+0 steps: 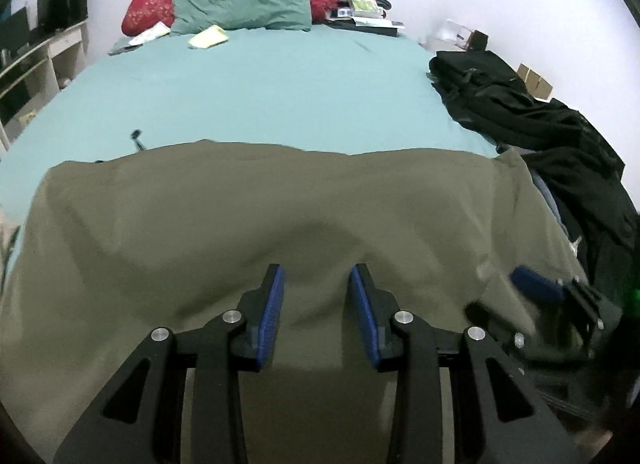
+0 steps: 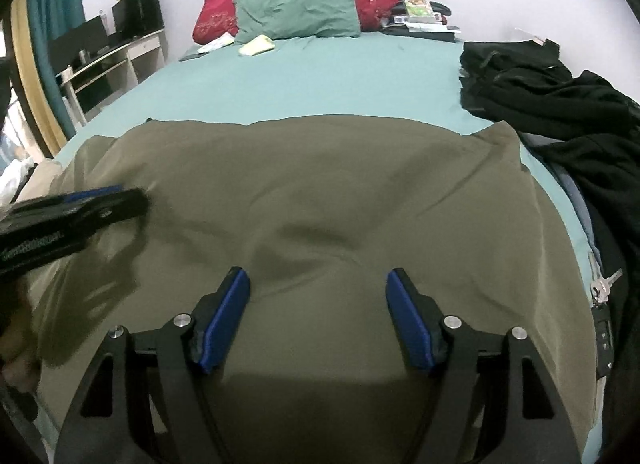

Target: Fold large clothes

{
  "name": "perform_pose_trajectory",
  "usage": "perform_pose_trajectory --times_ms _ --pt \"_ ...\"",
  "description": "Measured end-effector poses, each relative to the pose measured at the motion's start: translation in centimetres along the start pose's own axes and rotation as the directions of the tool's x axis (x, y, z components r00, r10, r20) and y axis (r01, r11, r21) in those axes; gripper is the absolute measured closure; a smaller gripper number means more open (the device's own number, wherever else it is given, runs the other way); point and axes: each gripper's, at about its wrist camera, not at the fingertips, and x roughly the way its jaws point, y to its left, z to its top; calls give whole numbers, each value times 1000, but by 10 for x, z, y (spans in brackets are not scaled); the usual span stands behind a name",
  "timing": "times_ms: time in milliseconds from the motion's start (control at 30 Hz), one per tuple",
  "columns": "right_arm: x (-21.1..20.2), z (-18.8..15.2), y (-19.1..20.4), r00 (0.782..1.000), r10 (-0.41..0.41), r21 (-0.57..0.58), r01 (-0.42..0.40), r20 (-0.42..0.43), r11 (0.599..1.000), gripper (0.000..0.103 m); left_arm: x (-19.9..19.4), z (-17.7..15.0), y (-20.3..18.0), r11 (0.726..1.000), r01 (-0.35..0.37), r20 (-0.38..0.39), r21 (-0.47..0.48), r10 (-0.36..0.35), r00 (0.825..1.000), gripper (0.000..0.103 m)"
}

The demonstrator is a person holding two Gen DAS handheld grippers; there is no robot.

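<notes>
Olive-green fabric garment [image 1: 280, 216] lies spread across the near end of the teal-sheeted bed [image 1: 260, 88]; the left gripper [image 1: 317, 276] hovers over it, fingers parted, holding nothing. From the right wrist, the right gripper [image 2: 318, 278] gapes wider above the cloth, black clothes pile [image 2: 560, 100] alongside.

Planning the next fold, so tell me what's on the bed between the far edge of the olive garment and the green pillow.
Mostly bare teal sheet between the olive garment and green pillow; a yellow-green item lies just before the pillow. Both views show it.
</notes>
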Motion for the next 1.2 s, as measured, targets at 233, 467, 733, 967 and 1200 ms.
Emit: perform_pose_trajectory --times_ms 233,467,733,967,1200 --pt "5 -5 -13 998 61 42 -61 -5 997 31 37 -17 -10 995 -78 -22 59 80 997 64" --pt "-1 -5 -23 995 99 86 -99 2 991 31 39 -23 -15 991 -112 32 75 110 993 64" --pt "-44 -23 -33 998 65 126 -68 24 990 23 0 -30 -9 992 -106 -20 66 107 994 63" --pt "-95 -69 -36 999 24 200 -33 47 979 18 -59 -75 -5 998 -25 -14 55 26 1000 63" --pt "-125 -118 -45 999 -3 308 -8 37 951 18 -45 -108 -12 998 -46 -71 40 49 996 64"
